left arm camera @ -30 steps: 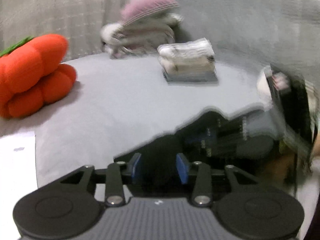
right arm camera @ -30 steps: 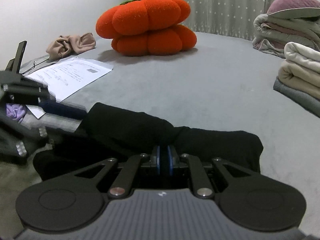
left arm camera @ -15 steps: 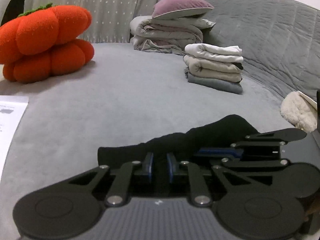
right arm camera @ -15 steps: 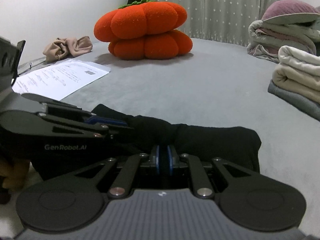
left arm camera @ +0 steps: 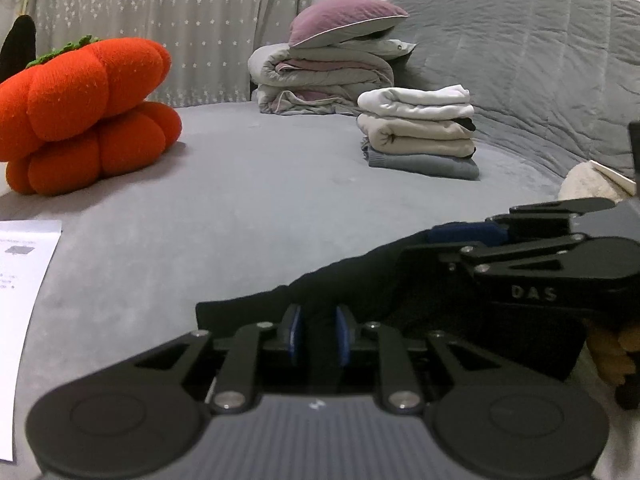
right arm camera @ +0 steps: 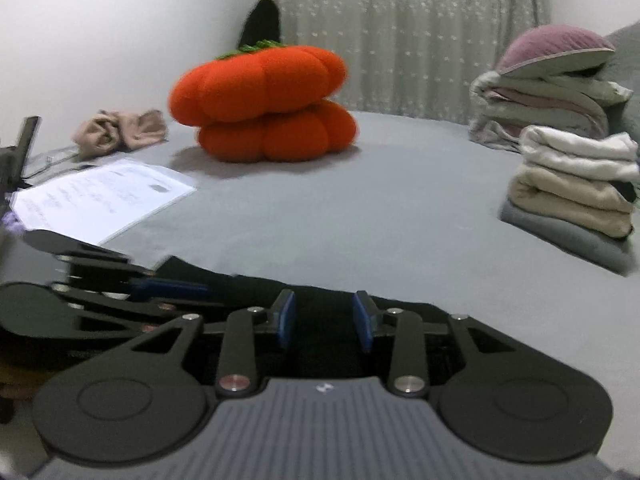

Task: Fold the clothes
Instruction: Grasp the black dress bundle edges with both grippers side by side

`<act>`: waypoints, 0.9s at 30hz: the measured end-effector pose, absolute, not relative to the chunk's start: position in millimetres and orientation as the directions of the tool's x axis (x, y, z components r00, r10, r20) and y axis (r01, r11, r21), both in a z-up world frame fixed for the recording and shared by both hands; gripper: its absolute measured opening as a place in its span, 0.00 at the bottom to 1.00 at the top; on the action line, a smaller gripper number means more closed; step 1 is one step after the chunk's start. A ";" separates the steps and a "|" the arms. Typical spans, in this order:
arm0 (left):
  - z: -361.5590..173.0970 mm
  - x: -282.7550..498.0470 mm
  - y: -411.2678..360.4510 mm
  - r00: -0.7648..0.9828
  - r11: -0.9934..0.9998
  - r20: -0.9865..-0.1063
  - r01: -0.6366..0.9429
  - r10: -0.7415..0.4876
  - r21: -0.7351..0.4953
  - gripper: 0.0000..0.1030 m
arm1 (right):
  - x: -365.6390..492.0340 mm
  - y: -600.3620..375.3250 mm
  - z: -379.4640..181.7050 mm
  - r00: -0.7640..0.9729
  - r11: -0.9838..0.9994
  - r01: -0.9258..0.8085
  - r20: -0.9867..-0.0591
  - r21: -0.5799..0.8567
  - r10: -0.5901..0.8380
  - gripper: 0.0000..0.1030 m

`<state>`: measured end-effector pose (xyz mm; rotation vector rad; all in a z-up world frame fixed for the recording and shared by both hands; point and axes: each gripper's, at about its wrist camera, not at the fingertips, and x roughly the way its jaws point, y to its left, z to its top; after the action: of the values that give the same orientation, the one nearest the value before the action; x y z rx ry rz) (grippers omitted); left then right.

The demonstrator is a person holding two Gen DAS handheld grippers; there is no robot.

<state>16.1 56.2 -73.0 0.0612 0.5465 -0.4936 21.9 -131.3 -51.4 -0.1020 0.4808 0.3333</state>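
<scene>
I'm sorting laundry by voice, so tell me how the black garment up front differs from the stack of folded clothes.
The black garment is a single dark piece lying low on the grey bed; the stack of folded clothes is several pale pieces, white, beige and grey, piled high. The black garment lies between both claws; the stack stands apart, untouched. Both rest on the same bed.

A black garment (left arm camera: 360,280) lies on the plain grey bed cover (left arm camera: 240,200). The pumpkin cushion (left arm camera: 88,112) is orange with a green top. The folded stack (left arm camera: 420,132) runs white, beige, then grey. The curtain (left arm camera: 160,20) is pale grey with small white stars. The pillow (left arm camera: 340,20) is mauve.
</scene>
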 end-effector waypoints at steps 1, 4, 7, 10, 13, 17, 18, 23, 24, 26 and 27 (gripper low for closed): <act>-73.8 16.7 58.5 0.735 0.879 -0.514 0.470 -0.442 -0.084 0.21 | 24.2 -134.3 -54.2 0.832 0.944 -0.329 -0.480 -0.026 0.277 0.35; -75.7 16.3 65.3 0.718 0.869 -0.519 0.484 -0.464 -0.107 0.22 | 26.7 -143.2 -62.8 0.814 0.942 -0.333 -0.517 -0.042 0.265 0.33; -76.5 14.3 70.1 0.705 0.860 -0.524 0.499 -0.477 -0.111 0.23 | 21.6 -151.7 -65.9 0.800 0.935 -0.355 -0.527 -0.031 0.286 0.33; -74.7 11.2 70.2 0.702 0.858 -0.532 0.505 -0.473 -0.097 0.23 | 16.4 -152.6 -65.6 0.797 0.930 -0.365 -0.529 -0.037 0.292 0.33; -68.3 4.6 69.4 0.708 0.861 -0.537 0.502 -0.459 -0.075 0.27 | 10.5 -148.9 -61.8 0.799 0.927 -0.371 -0.529 -0.062 0.285 0.37; -58.6 -0.3 75.0 0.726 0.867 -0.508 0.490 -0.464 -0.092 0.43 | 5.5 -150.0 -51.7 0.808 0.925 -0.377 -0.509 -0.059 0.297 0.41; -56.5 -0.3 77.3 0.729 0.867 -0.497 0.488 -0.470 -0.103 0.43 | 5.4 -151.5 -48.9 0.813 0.926 -0.373 -0.500 -0.053 0.299 0.41; -52.0 6.7 89.2 0.758 0.881 -0.457 0.447 -0.466 -0.155 0.43 | 12.5 -164.4 -37.1 0.844 0.944 -0.329 -0.449 -0.001 0.294 0.41; -53.9 9.1 89.7 0.758 0.885 -0.465 0.439 -0.457 -0.155 0.43 | 14.9 -166.8 -36.8 0.849 0.948 -0.317 -0.445 0.006 0.286 0.41; -59.6 12.7 87.5 0.750 0.890 -0.494 0.438 -0.441 -0.130 0.43 | 19.4 -170.5 -39.1 0.849 0.953 -0.303 -0.451 0.015 0.277 0.41; -62.6 14.1 85.2 0.742 0.889 -0.509 0.444 -0.436 -0.113 0.43 | 20.9 -171.2 -41.7 0.845 0.953 -0.301 -0.459 0.017 0.275 0.41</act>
<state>14.1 85.2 -62.5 0.0156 0.5538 -0.4823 20.9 -171.2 -41.7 -0.0562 0.4761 0.3041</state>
